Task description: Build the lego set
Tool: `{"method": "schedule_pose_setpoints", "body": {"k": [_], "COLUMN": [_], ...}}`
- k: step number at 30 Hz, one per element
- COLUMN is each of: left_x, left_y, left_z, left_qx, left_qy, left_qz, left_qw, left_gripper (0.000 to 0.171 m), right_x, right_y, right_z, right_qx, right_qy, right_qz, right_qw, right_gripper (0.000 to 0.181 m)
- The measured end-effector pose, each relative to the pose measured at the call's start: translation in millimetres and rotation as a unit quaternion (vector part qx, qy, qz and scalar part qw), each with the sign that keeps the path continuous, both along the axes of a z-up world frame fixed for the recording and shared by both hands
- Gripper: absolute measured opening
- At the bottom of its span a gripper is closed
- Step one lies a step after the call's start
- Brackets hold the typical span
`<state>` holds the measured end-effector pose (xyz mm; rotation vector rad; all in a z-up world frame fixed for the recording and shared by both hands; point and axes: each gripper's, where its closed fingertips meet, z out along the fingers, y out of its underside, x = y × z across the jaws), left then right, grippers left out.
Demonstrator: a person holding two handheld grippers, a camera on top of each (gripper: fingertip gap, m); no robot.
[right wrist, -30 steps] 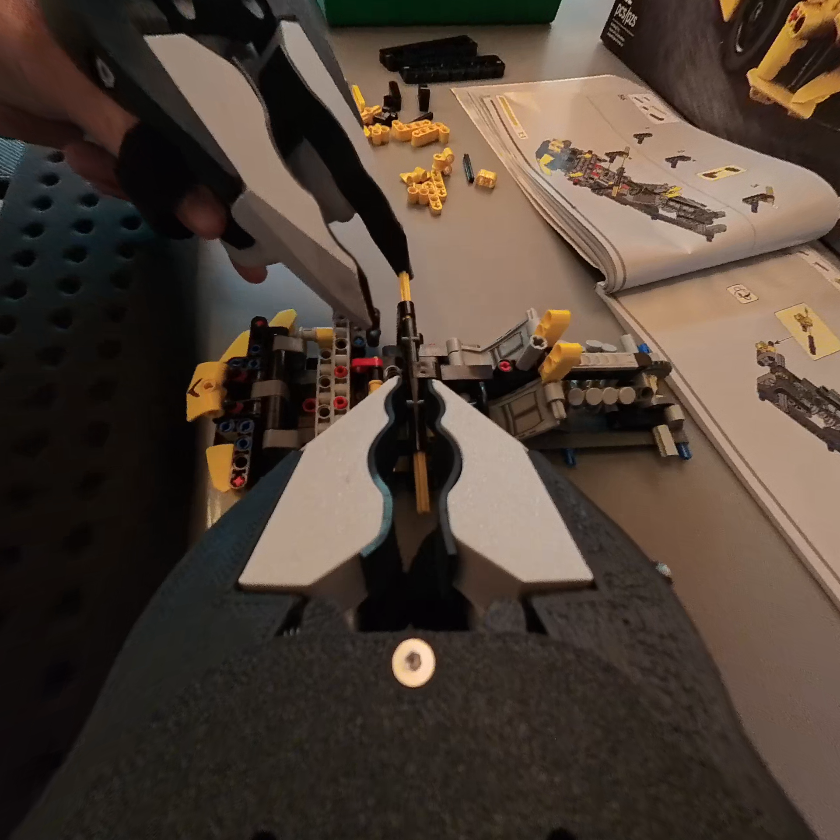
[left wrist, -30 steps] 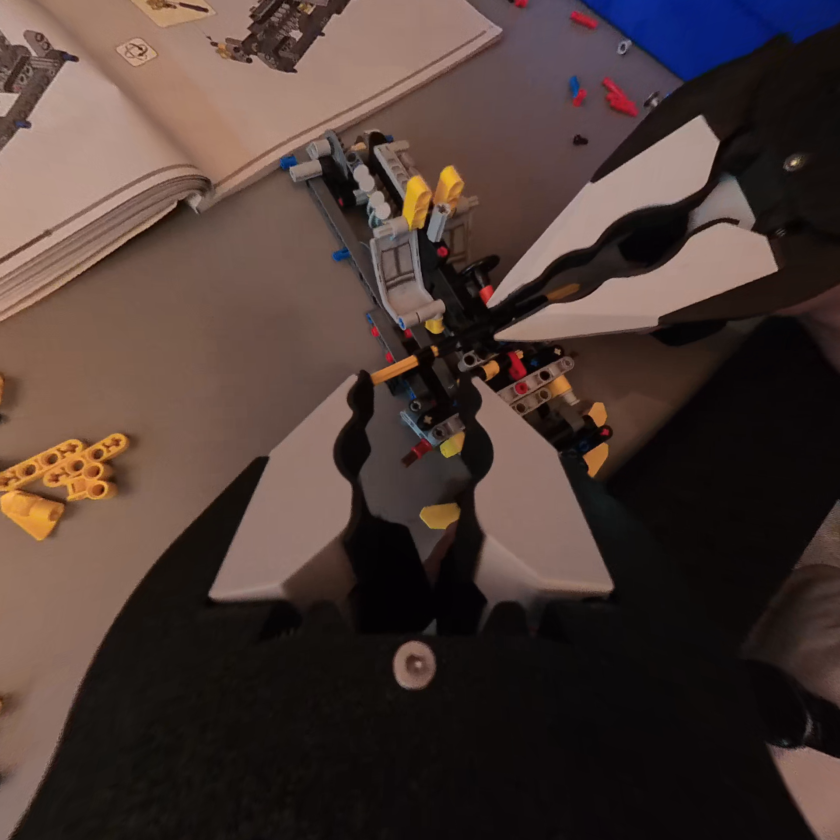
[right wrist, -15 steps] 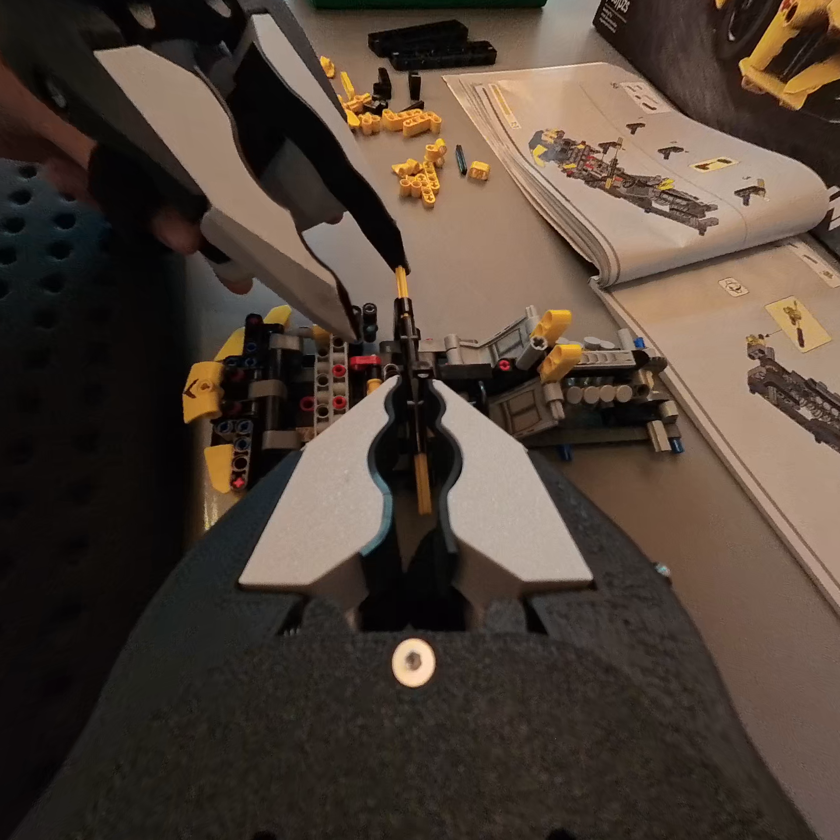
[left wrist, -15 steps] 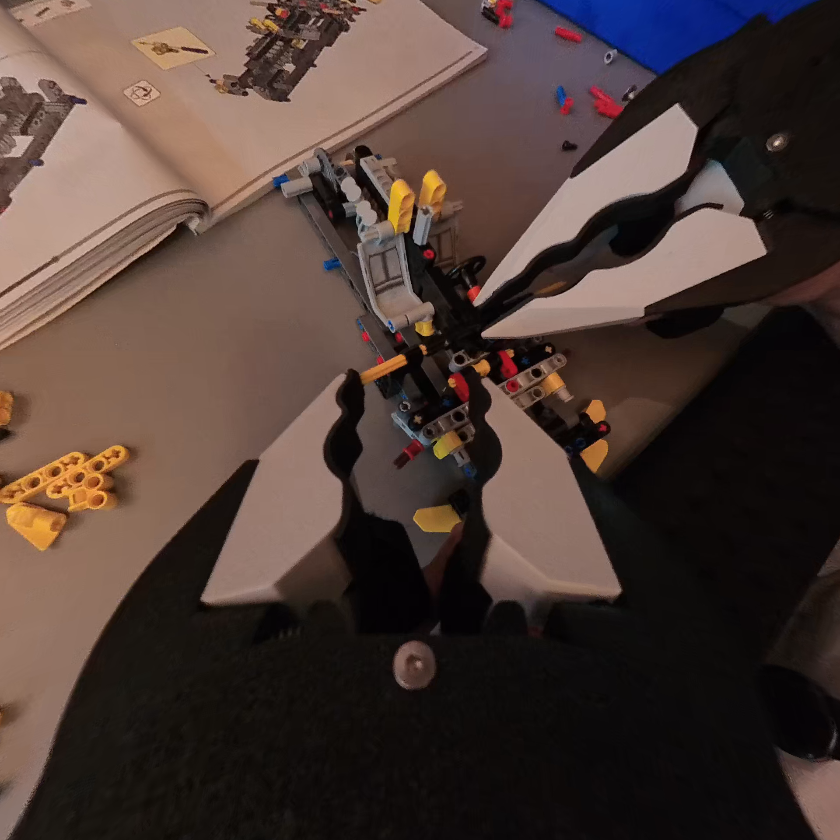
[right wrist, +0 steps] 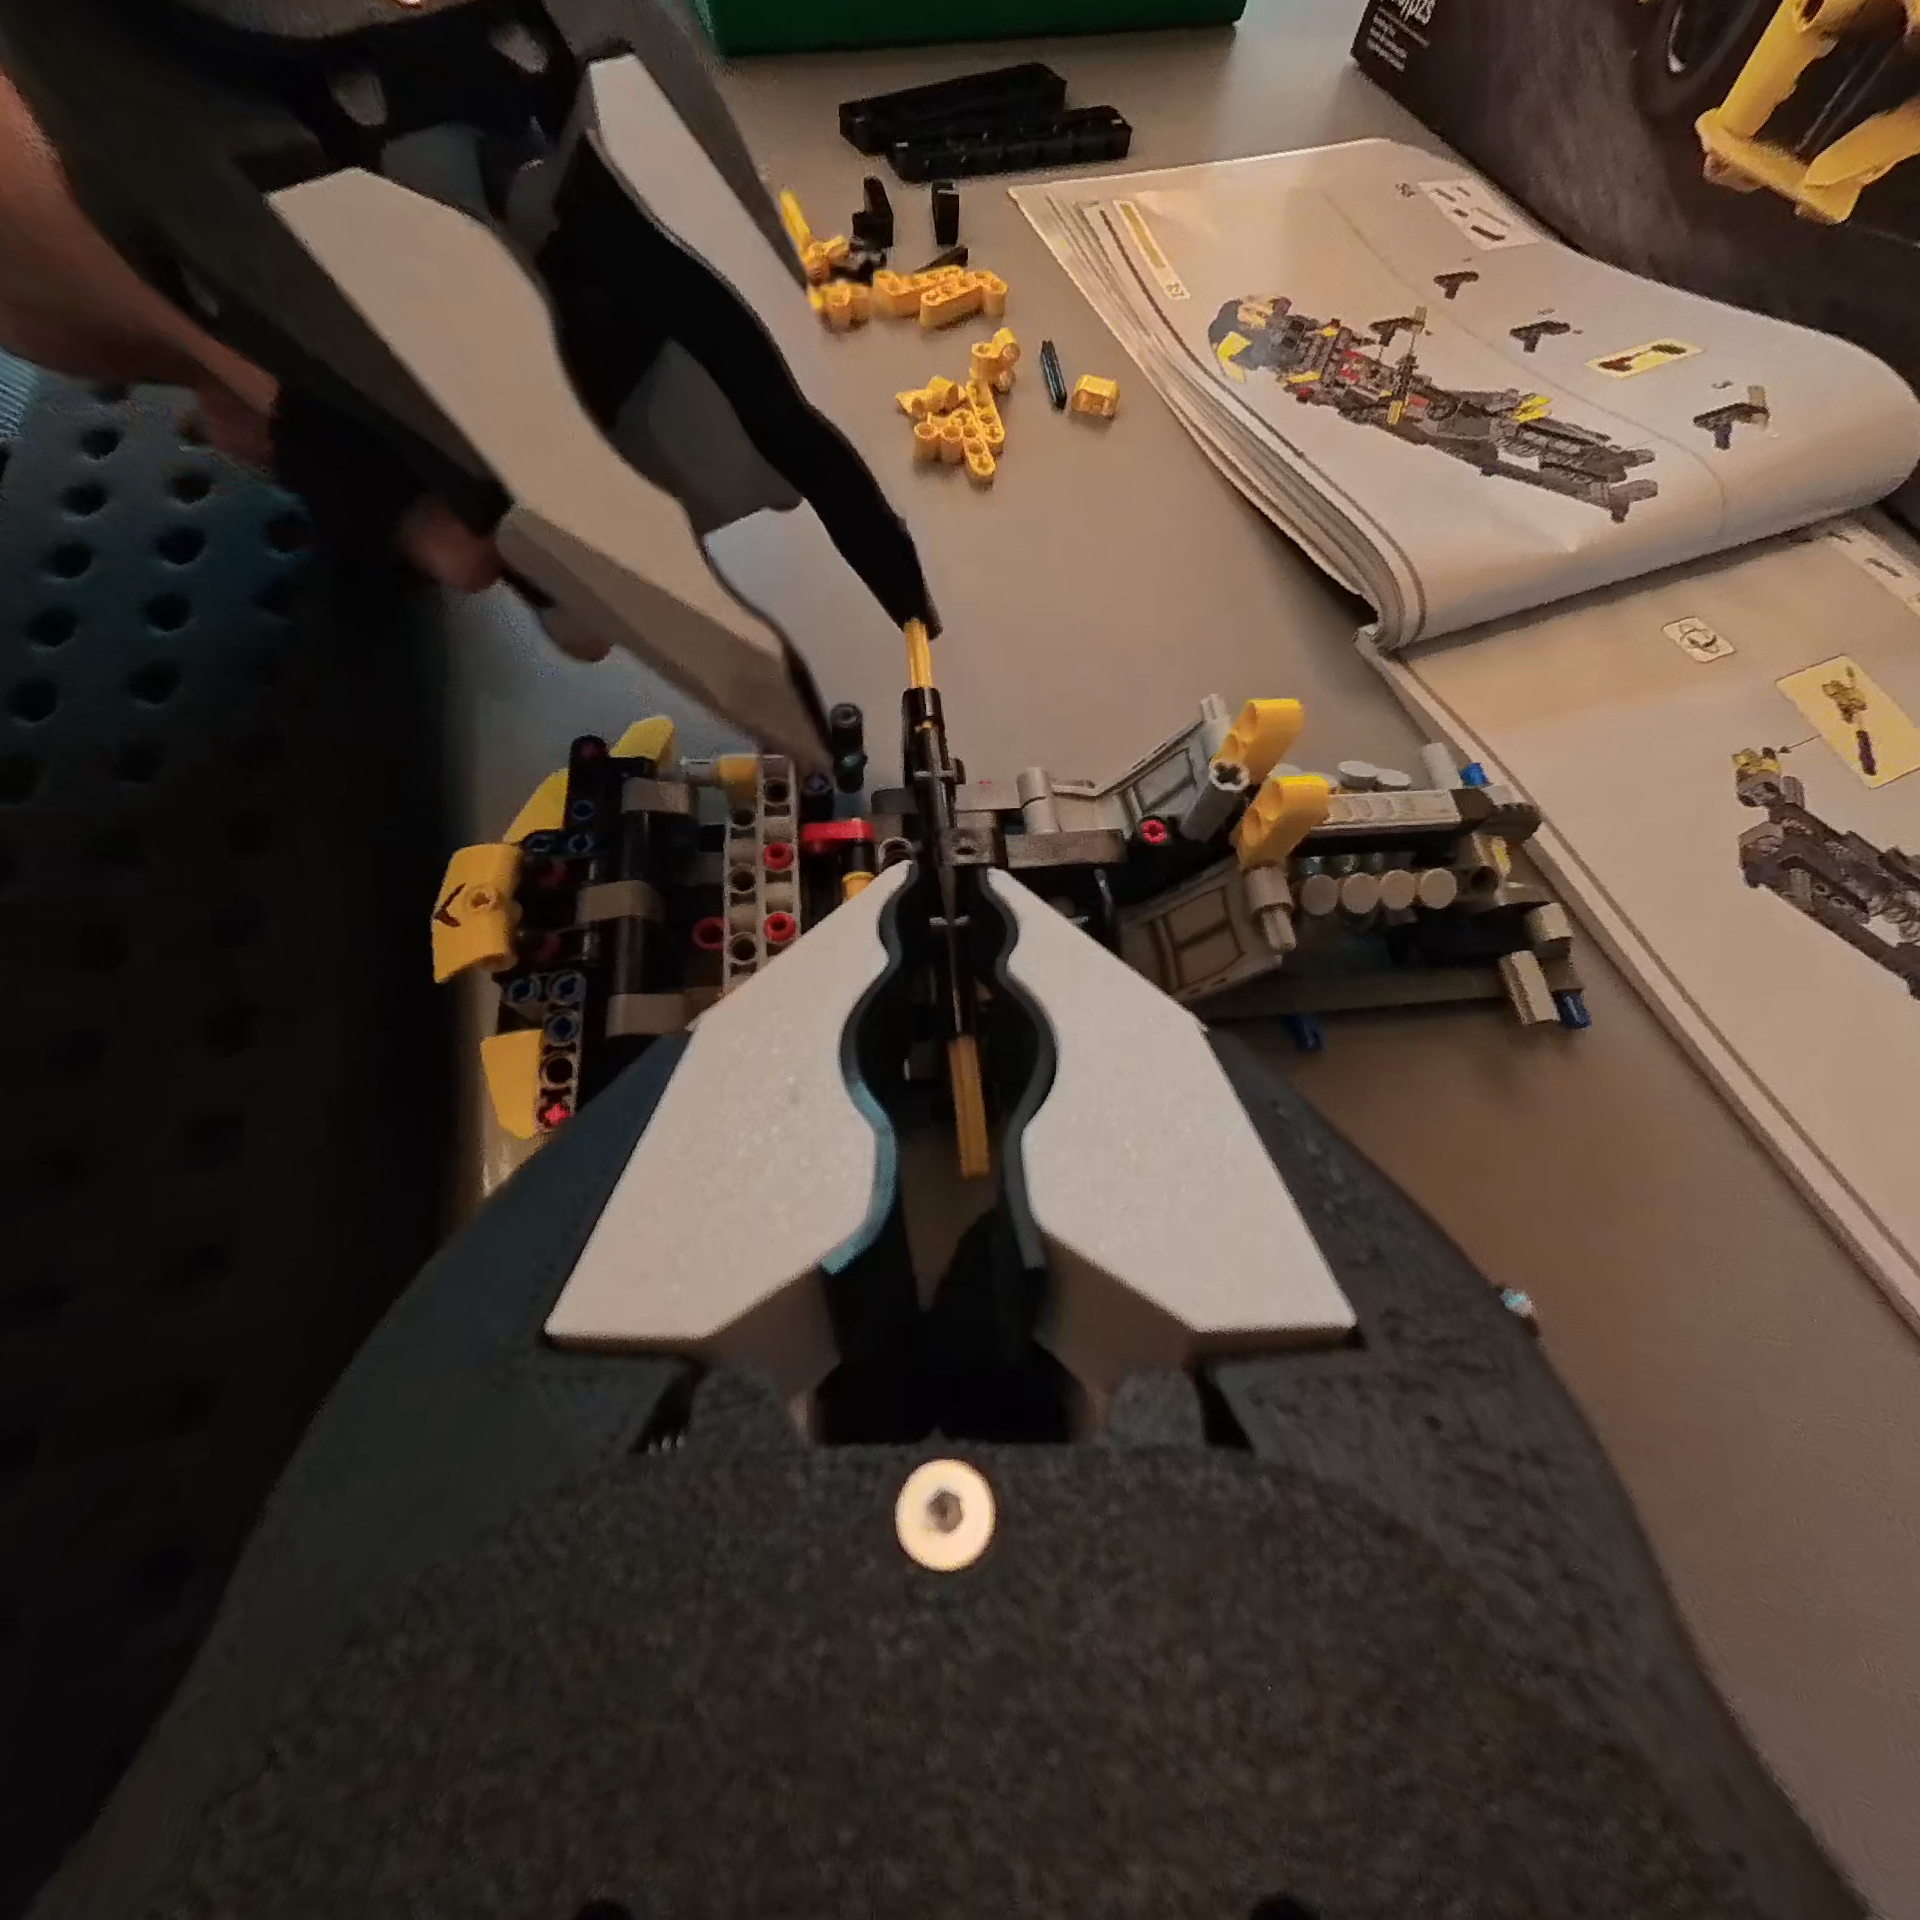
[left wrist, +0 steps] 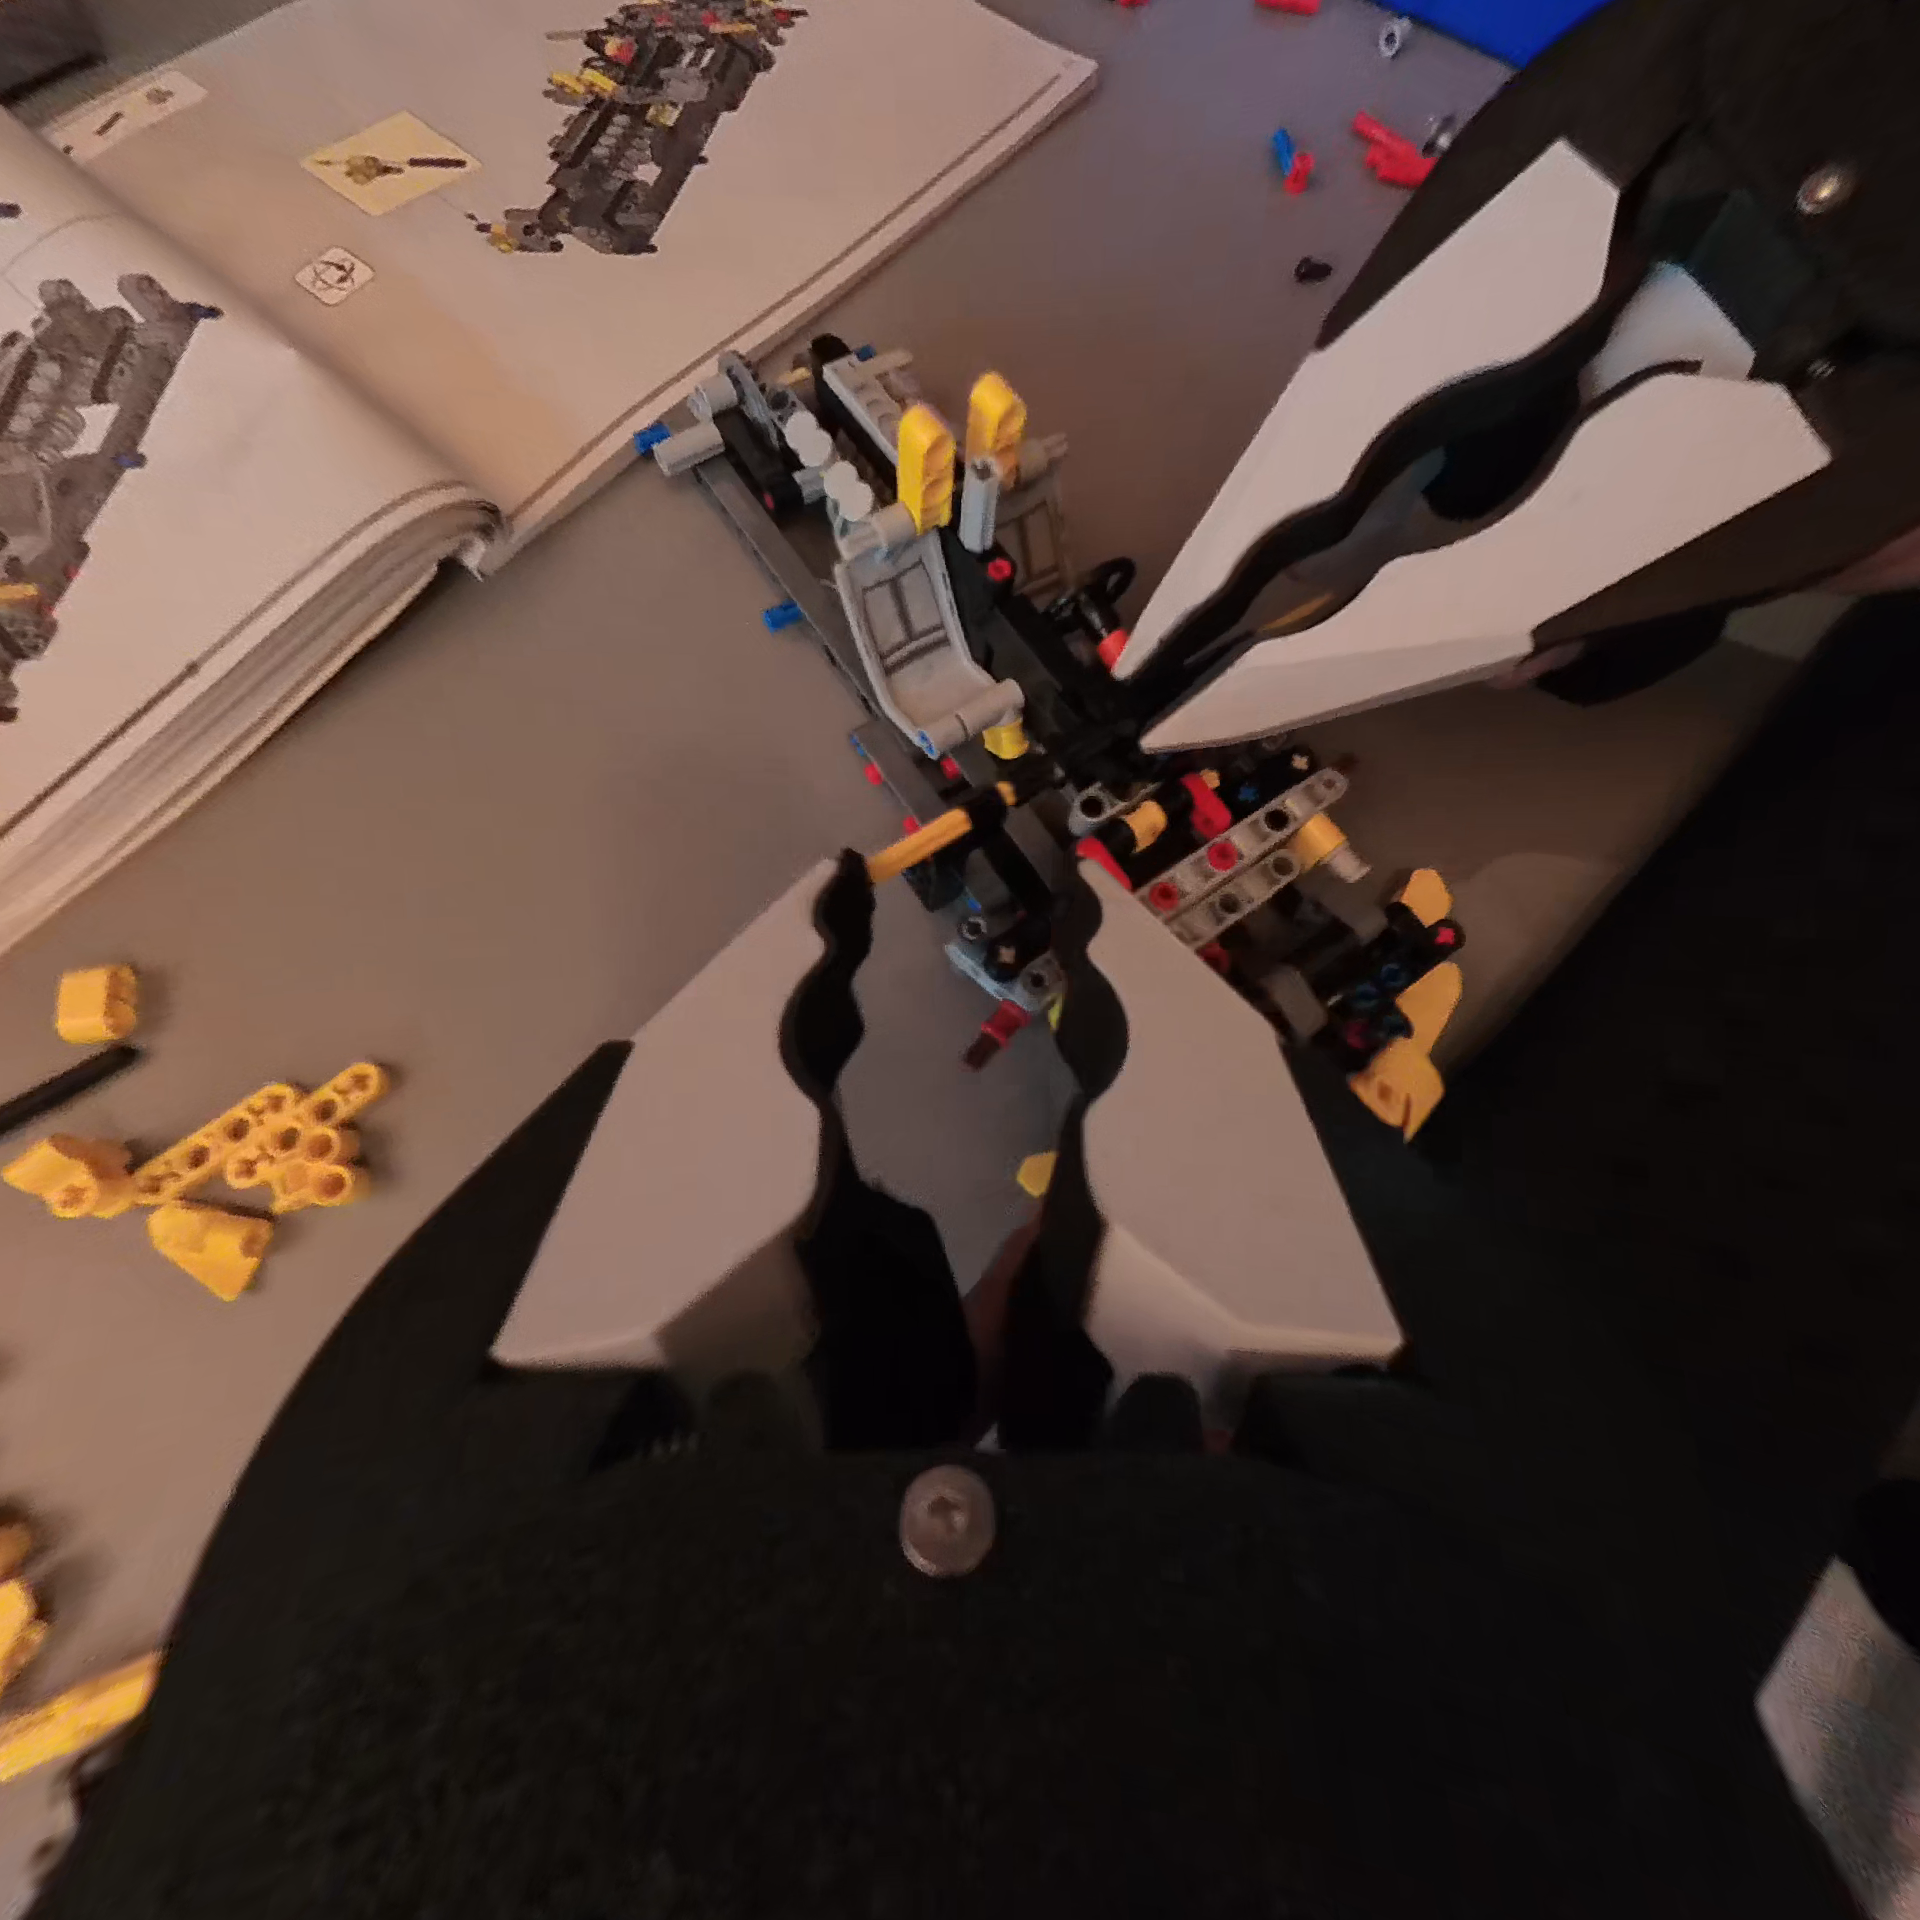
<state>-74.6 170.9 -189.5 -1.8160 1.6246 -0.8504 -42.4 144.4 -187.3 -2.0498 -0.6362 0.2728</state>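
Observation:
A long grey, black and yellow lego chassis (left wrist: 914, 623) lies on the table; it also shows in the right wrist view (right wrist: 1247, 862). My right gripper (right wrist: 948, 878) is shut on a black crosswise piece with a yellow axle (right wrist: 971, 1107) through it, held at the chassis's middle. In the left wrist view the right gripper (left wrist: 1127, 707) comes in from the upper right. My left gripper (left wrist: 966, 883) is open and empty and straddles the near side of the chassis. Its left fingertip (left wrist: 847, 883) is at the axle's far end (left wrist: 920, 836). In the right wrist view the left gripper (right wrist: 873, 686) comes in from the upper left.
An open instruction booklet (left wrist: 312, 416) lies beside the chassis, also in the right wrist view (right wrist: 1507, 416). Loose yellow parts (left wrist: 260, 1143) and black beams (right wrist: 987, 114) lie beyond. Red pins (left wrist: 1382, 145), a set box (right wrist: 1662, 104) and a green bin (right wrist: 935, 21) sit near the edges. One gripper's finger ends stand about 5 cm off the other's.
My left gripper has drifted slightly while staying open, its fingertip still at the axle's end. My right gripper keeps its hold and the chassis has not moved.

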Motion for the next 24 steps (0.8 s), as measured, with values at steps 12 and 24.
{"method": "schedule_pose_setpoints", "body": {"k": [12, 24], "left_x": [-51.9, -29.8], "left_y": [15.6, -24.1], "left_z": [21.8, 4.5], "left_qx": [-0.034, -0.105], "left_qy": [-0.007, -0.030], "left_qz": [0.001, 0.051], "left_qw": [0.999, 0.993], "left_gripper": [0.029, 0.048], "right_x": [-2.6, -15.3], "right_y": [-5.2, 13.3], "right_z": [35.6, 3.9], "right_qx": [-0.012, -0.124], "right_qy": [-0.225, -0.258], "right_qz": [0.329, 0.532], "right_qw": [0.917, 0.797], "right_gripper": [0.019, 0.035]}}
